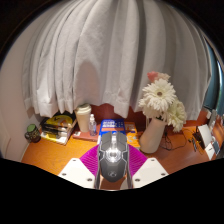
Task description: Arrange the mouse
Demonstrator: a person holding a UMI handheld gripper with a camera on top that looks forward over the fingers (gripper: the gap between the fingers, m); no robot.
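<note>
The gripper [113, 168] was clamped on the mouse [113, 160], both pads pressing its sides above the table [60, 158]; it looked light, stiff and smooth, best gripped mid-body

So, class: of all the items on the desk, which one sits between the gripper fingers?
The grey mouse. It alone lies between the fingers; the vase of white flowers and the jar stand beyond them.
</note>
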